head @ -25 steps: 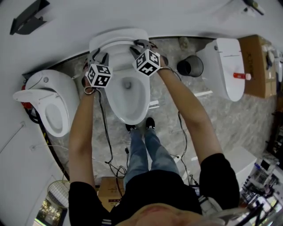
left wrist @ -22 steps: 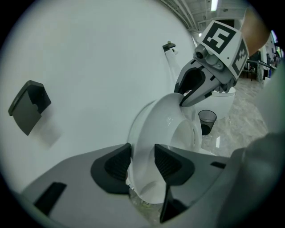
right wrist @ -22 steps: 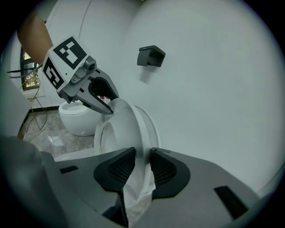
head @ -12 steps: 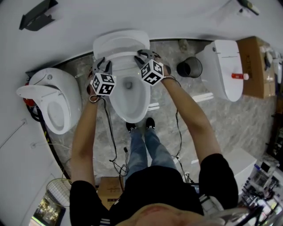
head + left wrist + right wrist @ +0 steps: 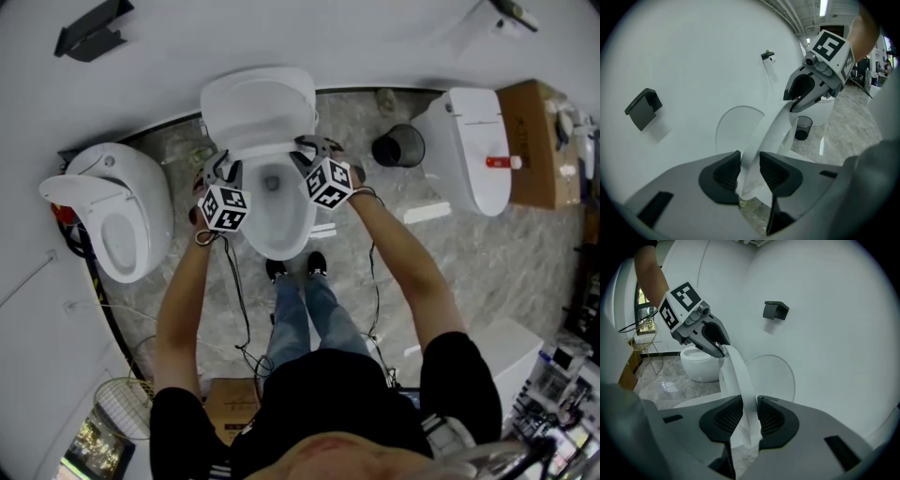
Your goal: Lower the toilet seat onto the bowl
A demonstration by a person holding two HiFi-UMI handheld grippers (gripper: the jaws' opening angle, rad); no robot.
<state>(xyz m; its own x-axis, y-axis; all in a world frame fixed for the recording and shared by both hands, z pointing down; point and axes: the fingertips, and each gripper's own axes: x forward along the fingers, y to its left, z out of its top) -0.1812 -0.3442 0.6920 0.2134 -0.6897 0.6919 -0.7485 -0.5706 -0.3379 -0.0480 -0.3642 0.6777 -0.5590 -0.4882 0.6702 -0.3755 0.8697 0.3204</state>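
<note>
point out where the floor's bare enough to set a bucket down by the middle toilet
Best patch: the marble floor bordered by the right toilet, the person's right arm and the clutter at the right edge. The gap between the bin and the middle toilet is narrow. Crowded: cables left of the legs, the cardboard box behind.

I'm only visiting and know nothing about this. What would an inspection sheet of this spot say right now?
Surface: grey marble floor.
Job's things: seat held partly raised above the bowl; lid up at the wall.
Clutter: black bin; cardboard box.
Tools: left tool grips the seat's edge, its jaws having just been closing on it; right tool grips the opposite edge.
Cables: black cables trail to the floor.
Surroundings: curved white wall; spare toilet one side, another toilet opposite.
</note>
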